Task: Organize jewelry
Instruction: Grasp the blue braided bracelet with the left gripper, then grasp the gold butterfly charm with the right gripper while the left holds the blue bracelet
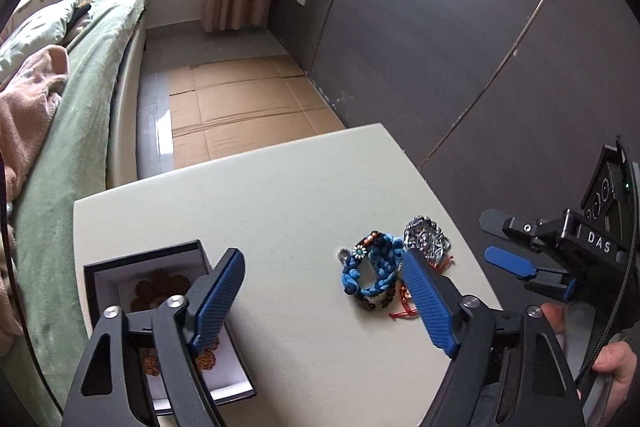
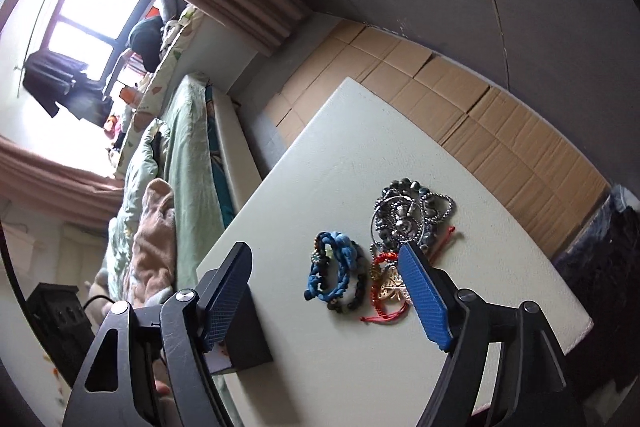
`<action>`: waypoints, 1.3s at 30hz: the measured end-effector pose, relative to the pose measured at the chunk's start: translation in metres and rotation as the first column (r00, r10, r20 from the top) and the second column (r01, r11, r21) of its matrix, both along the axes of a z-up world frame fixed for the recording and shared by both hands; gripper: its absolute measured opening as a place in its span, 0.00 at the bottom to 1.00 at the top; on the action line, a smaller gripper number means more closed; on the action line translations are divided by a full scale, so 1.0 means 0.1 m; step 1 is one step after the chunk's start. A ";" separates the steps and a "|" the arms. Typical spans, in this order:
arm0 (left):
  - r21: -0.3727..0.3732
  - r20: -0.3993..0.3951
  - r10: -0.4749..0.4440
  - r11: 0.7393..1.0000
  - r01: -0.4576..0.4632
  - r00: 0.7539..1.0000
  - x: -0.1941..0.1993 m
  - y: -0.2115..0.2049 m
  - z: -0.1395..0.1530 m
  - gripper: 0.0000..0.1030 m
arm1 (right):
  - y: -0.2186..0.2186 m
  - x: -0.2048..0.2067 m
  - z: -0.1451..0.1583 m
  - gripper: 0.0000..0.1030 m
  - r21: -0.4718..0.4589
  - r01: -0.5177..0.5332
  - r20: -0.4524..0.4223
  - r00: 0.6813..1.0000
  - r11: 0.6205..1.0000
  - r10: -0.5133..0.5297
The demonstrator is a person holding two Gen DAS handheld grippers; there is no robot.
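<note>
**Both grippers wide, nothing held**

The left gripper (image 1: 324, 291) hangs over the table (image 1: 280, 187) with its fingers spread wide and empty. The right gripper (image 2: 326, 291) is likewise spread, gripping nothing. The jewelry lies in a pile on the table: a blue bracelet (image 2: 334, 273), silver chains (image 2: 412, 215) and a red cord (image 2: 384, 259). The box (image 1: 116, 275) sits open at the left, brown pieces inside.

Blue braided bracelet (image 1: 372, 273), silver beads (image 1: 426, 239), red cord (image 2: 384, 301), black box (image 1: 120, 267) w/ white lining.
</note>
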State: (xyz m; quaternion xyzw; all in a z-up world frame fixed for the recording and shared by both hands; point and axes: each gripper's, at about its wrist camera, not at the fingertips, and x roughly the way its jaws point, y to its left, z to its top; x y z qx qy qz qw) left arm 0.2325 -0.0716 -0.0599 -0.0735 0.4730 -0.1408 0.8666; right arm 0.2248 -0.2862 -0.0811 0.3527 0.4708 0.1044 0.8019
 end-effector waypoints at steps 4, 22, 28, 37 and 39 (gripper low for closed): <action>0.039 -0.036 -0.017 0.999 0.018 0.999 0.06 -0.18 -0.19 0.64 | -0.11 0.00 -0.13 0.74 0.064 0.027 -0.038 0.999 0.998 -0.025; 0.204 -0.145 -0.055 0.975 0.085 0.988 0.28 -0.58 -0.81 0.42 | -0.36 -0.02 -0.26 0.74 0.137 0.058 -0.061 0.997 0.989 -0.050; 0.154 -0.145 -0.082 0.983 0.105 0.986 0.27 -0.56 -0.81 0.10 | -0.27 0.00 -0.21 0.74 0.093 0.029 -0.036 0.999 0.995 -0.026; 0.023 -0.035 -0.068 0.997 0.068 0.997 0.18 -0.37 -0.36 0.09 | -0.02 0.10 -0.33 0.65 -0.023 -0.051 -0.078 0.996 0.998 0.050; 0.017 -0.016 -0.068 0.998 0.068 0.998 0.16 -0.36 -0.27 0.09 | 0.05 0.12 -0.38 0.59 -0.043 -0.082 -0.093 0.993 0.996 0.078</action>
